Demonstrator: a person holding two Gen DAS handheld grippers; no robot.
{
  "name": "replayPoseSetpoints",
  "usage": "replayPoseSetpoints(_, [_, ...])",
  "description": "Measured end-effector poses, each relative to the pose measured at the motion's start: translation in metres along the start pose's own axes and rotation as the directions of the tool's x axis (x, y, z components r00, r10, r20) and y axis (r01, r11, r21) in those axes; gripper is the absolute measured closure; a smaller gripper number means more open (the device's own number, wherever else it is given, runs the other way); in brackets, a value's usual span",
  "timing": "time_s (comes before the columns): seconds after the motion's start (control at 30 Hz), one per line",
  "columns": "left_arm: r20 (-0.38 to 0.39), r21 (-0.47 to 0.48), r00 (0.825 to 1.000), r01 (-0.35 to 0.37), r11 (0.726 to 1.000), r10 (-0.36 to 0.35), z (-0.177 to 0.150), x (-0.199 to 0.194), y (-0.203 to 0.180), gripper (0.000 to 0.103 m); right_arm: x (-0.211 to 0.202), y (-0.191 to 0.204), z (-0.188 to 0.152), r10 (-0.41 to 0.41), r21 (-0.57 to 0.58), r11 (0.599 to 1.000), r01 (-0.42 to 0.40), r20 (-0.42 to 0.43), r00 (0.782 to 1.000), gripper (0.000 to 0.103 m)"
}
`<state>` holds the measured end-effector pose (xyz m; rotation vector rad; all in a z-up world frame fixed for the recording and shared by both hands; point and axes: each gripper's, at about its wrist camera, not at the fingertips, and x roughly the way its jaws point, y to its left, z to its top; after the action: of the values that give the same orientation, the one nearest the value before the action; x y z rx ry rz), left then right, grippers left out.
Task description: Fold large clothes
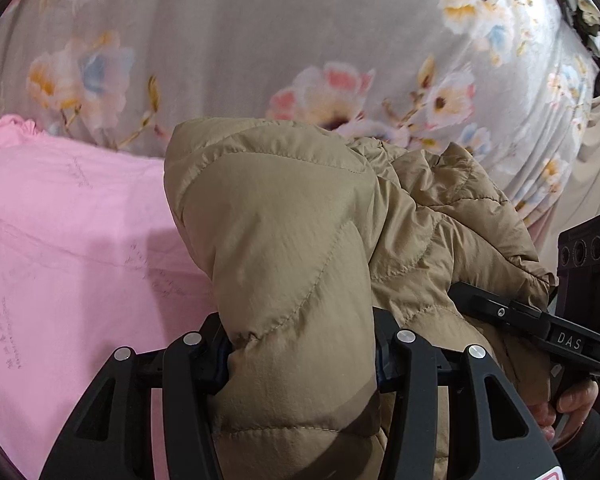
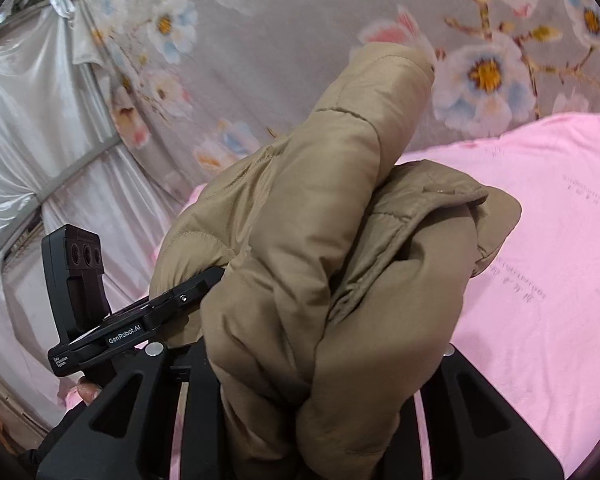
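A tan quilted puffer jacket (image 1: 292, 220) is bunched up and lifted in front of both cameras. In the left wrist view my left gripper (image 1: 300, 360) is shut on a thick fold of it, the padding bulging between the fingers. My right gripper (image 1: 476, 300) comes in from the right and bites into the same jacket. The right wrist view shows the right gripper (image 2: 320, 380) shut on a crumpled wad of the jacket (image 2: 320, 200), with the left gripper (image 2: 196, 284) clamped on it at the left. Both sets of fingertips are buried in the fabric.
A pink cloth (image 1: 80, 260) (image 2: 540, 240) lies spread under the jacket, on a grey floral bedsheet (image 1: 260, 40) (image 2: 280, 60). White satin drapes (image 2: 40, 100) hang beside the bed. A person's hand (image 1: 572, 400) holds the right gripper's handle.
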<state>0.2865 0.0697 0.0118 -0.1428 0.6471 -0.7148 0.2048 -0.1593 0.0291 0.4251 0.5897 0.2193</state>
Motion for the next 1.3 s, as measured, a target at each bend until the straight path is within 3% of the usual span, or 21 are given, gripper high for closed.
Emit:
replayPoseSetpoints(0.07, [-0.025, -0.016, 0.999, -0.04, 0.999, 0.039, -0.006, 0.016, 0.019, 0.052, 0.02, -0.008, -0.006, -0.023, 0.02, 1.0, 0.024, -0.018, 1.0, 0.071])
replayPoseSetpoints(0.17, [-0.035, -0.065, 0.997, -0.076, 0.995, 0.074, -0.014, 0.027, 0.043, 0.037, 0.04, -0.024, -0.011, -0.033, 0.083, 0.996, 0.035, -0.032, 0.999, 0.055])
replayPoseSetpoints(0.23, [-0.049, -0.118, 0.996, -0.083, 0.99, 0.077, -0.017, 0.026, 0.059, 0.033, 0.045, -0.032, -0.014, -0.031, 0.123, 0.992, 0.037, -0.049, 0.998, 0.049])
replayPoseSetpoints(0.33, [-0.044, -0.173, 0.997, -0.07, 0.983, 0.063, -0.019, 0.012, 0.079, 0.031, 0.031, -0.041, -0.021, 0.0, 0.166, 0.986, 0.009, -0.056, 0.998, 0.045])
replayPoseSetpoints(0.47, [-0.013, -0.161, 0.989, -0.144, 0.976, 0.144, -0.018, -0.031, 0.088, 0.031, -0.009, -0.043, -0.032, 0.01, 0.184, 0.983, -0.001, -0.052, 0.999, 0.044])
replayPoseSetpoints(0.63, [0.058, -0.086, 0.941, -0.327, 0.941, 0.332, -0.006, -0.091, 0.058, 0.031, -0.065, -0.021, -0.04, -0.111, 0.104, 0.989, 0.109, 0.012, 0.994, 0.042])
replayPoseSetpoints(0.67, [0.07, -0.074, 0.929, -0.357, 0.931, 0.362, -0.004, -0.097, 0.05, 0.031, -0.074, -0.014, -0.039, -0.161, 0.076, 0.985, 0.158, 0.038, 0.986, 0.043])
replayPoseSetpoints(0.73, [0.077, -0.047, 0.906, -0.414, 0.909, 0.417, 0.0, -0.103, 0.027, 0.031, -0.086, 0.004, -0.035, -0.214, 0.012, 0.977, 0.213, 0.083, 0.973, 0.056])
replayPoseSetpoints(0.8, [0.056, -0.031, 0.881, -0.469, 0.882, 0.47, -0.001, -0.098, 0.006, 0.031, -0.085, 0.025, -0.031, -0.251, -0.057, 0.964, 0.258, 0.104, 0.962, 0.083])
replayPoseSetpoints(0.9, [0.041, 0.02, 0.847, -0.532, 0.847, 0.531, -0.008, -0.078, -0.024, 0.031, -0.067, 0.051, -0.033, -0.285, -0.182, 0.936, 0.302, 0.112, 0.952, 0.095])
replayPoseSetpoints(1.0, [0.0, 0.061, 0.816, -0.577, 0.815, 0.578, -0.021, -0.049, -0.041, 0.031, -0.038, 0.059, -0.042, -0.317, -0.236, 0.914, 0.33, 0.09, 0.944, 0.095])
replayPoseSetpoints(1.17, [-0.096, 0.058, 0.785, -0.61, 0.791, 0.612, -0.045, -0.005, -0.037, 0.033, 0.006, 0.045, -0.057, -0.426, -0.268, 0.864, 0.427, 0.066, 0.903, 0.096])
replayPoseSetpoints(1.3, [-0.12, 0.017, 0.783, -0.614, 0.789, 0.611, -0.058, 0.011, -0.026, 0.029, 0.026, 0.025, -0.065, -0.443, -0.238, 0.869, 0.434, 0.017, 0.896, 0.096])
